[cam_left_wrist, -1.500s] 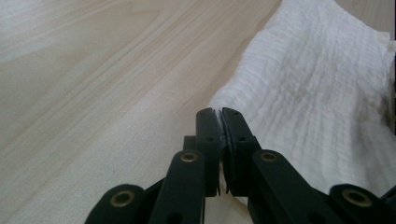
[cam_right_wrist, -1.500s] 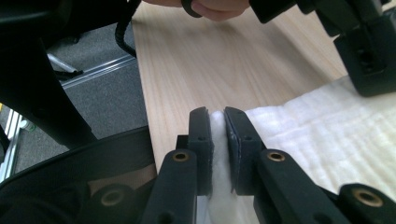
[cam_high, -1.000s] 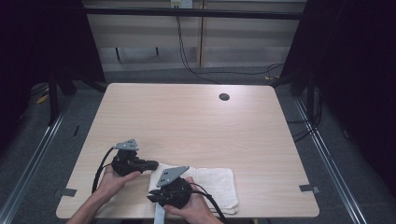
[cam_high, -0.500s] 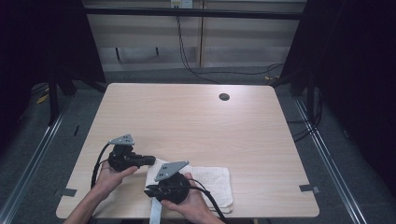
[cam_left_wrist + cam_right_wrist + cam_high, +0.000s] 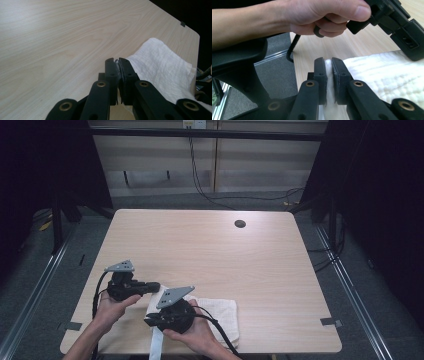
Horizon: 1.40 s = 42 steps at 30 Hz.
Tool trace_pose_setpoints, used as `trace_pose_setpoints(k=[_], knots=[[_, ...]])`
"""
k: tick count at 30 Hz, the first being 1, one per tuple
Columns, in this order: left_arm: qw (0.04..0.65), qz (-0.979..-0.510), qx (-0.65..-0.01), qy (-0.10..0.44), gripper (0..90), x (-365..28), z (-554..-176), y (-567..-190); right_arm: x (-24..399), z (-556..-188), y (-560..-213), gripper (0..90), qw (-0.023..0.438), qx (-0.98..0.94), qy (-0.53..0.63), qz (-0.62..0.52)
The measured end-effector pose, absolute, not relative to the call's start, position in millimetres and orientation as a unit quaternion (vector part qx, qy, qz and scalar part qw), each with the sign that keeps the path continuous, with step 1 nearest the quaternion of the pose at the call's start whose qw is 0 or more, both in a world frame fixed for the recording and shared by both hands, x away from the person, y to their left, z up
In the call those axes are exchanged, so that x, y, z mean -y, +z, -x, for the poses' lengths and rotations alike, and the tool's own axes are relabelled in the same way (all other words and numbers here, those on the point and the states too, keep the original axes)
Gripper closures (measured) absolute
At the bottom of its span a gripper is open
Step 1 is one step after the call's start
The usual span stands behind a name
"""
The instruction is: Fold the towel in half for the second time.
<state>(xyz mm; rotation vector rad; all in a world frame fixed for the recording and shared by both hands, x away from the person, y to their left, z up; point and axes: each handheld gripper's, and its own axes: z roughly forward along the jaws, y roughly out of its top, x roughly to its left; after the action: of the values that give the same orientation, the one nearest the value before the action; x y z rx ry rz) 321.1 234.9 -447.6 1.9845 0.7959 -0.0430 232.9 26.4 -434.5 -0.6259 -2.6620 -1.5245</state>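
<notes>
At the near edge of the table (image 5: 210,245), the white cloth (image 5: 220,312) lies soft and light. My left gripper (image 5: 117,62) and right gripper (image 5: 329,62) each pinch its edge, jaws nearly closed. It will likely sag; corners look the best hold.

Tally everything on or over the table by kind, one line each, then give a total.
White towel: 1
Black grippers: 2, the left gripper and the right gripper, each shut on a towel edge
Round dark grommet in the tabletop: 1
Total: 4
</notes>
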Motion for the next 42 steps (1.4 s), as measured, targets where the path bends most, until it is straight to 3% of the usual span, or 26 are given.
trace_pose_setpoints(k=[19, 42], knots=[[0.502, -0.794, -0.342, 0.030, 86.6, -269.9, -316.8, -415.3, -51.5, -241.2, -401.1, 83.7, -0.001, 0.834, -0.521, 0.181], [0.462, -0.827, -0.319, 0.011, 86.2, -231.4, -319.8, -429.4, -18.1, -230.6, -418.6, 82.8, -0.004, 0.834, -0.508, 0.213]])
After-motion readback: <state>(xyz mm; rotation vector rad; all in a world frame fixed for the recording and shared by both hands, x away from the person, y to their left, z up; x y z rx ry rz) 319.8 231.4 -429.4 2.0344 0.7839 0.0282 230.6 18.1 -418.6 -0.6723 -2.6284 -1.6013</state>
